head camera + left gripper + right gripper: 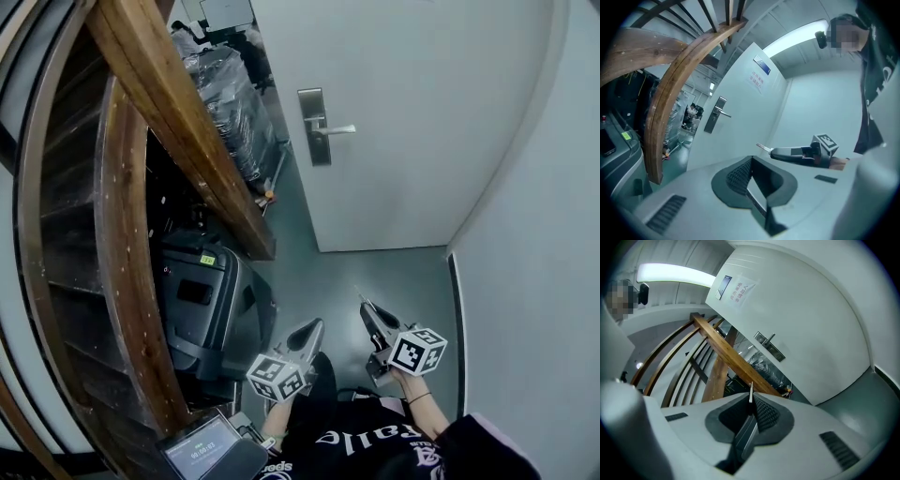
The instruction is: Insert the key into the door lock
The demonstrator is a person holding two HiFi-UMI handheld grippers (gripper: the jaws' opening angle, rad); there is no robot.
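The white door [412,103] stands ahead, with a metal lock plate [314,127] and lever handle [336,129] on its left side. My right gripper [364,303] is held low, well short of the door, and is shut on a thin key [751,393] whose blade sticks out past the jaws. The left gripper view shows the same key [763,148] pointing towards the lock plate [717,115]. Beside it, my left gripper [315,324] is shut with nothing in it. In the right gripper view the lock plate [770,347] lies far above the key.
A curved wooden stair rail [178,122] runs along the left. Under it stands a black case [202,305], and behind it plastic-wrapped goods [230,103]. A grey wall [534,262] closes the right side. A small screen [202,448] shows at the bottom left.
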